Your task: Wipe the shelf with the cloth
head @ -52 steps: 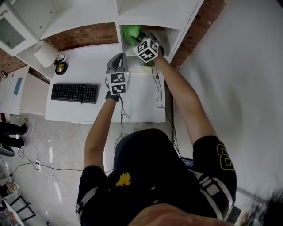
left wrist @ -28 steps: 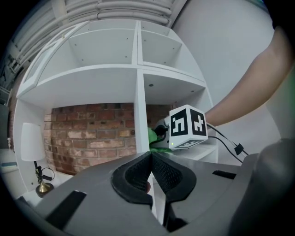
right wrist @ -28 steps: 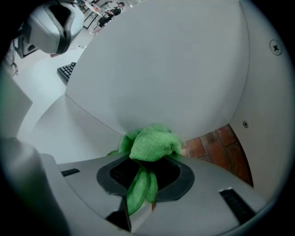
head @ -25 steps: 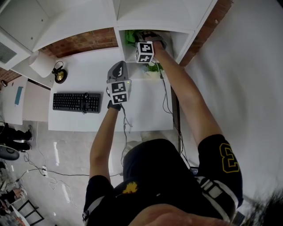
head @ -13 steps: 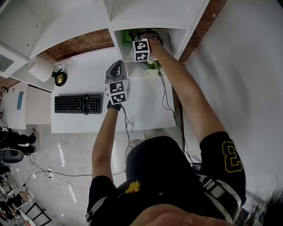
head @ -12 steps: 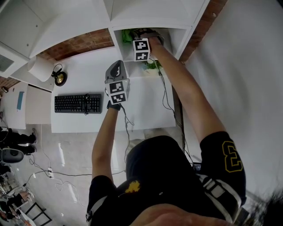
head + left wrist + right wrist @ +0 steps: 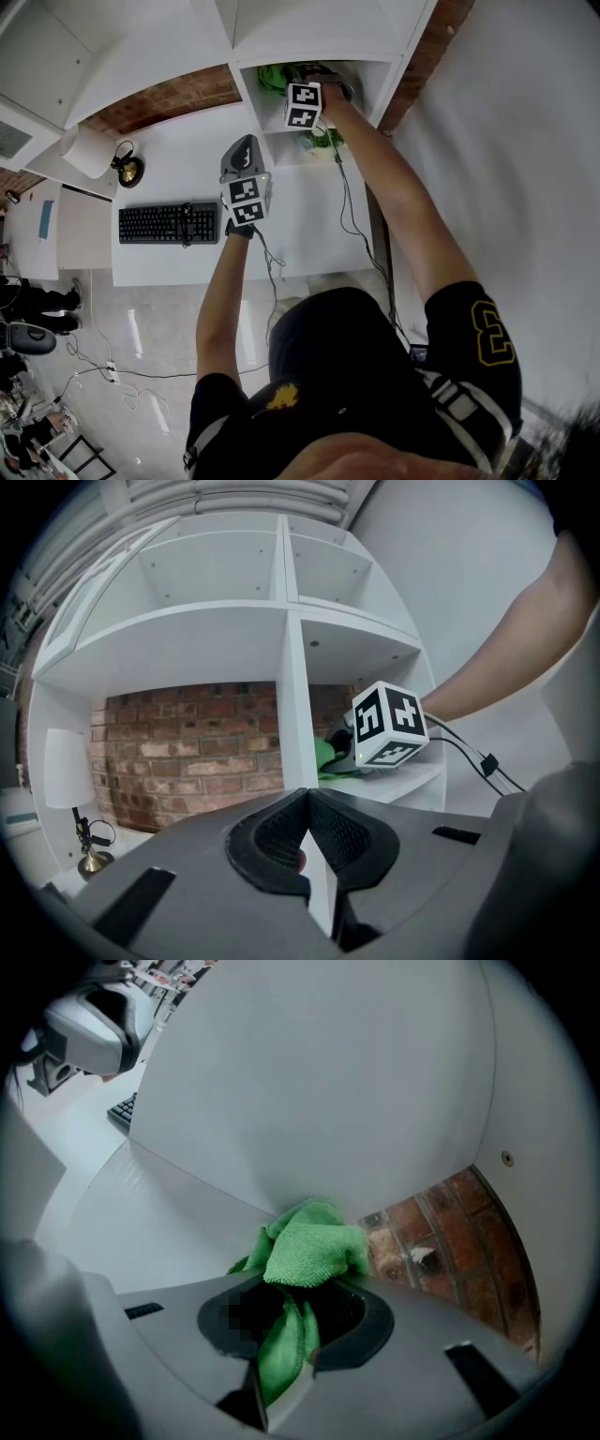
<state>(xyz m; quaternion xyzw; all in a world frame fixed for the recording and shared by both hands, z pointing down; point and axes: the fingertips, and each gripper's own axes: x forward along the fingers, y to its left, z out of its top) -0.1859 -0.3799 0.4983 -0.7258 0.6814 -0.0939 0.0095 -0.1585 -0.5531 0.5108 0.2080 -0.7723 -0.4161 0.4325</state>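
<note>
Looks mid-wipe: right gripper (image 7: 281, 1340) clamps crumpled green microfibre cloth (image 7: 309, 1246) against white shelf cubby (image 7: 122, 1222) corner, 12 o'clock in head view. Left gripper (image 7: 307, 846) closed, empty. Next: probably drag cloth along shelf floor.

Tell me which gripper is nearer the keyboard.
Left. The left gripper is over the desk beside the keyboard; the right gripper is farther off, inside the shelf, shut on the cloth.
</note>
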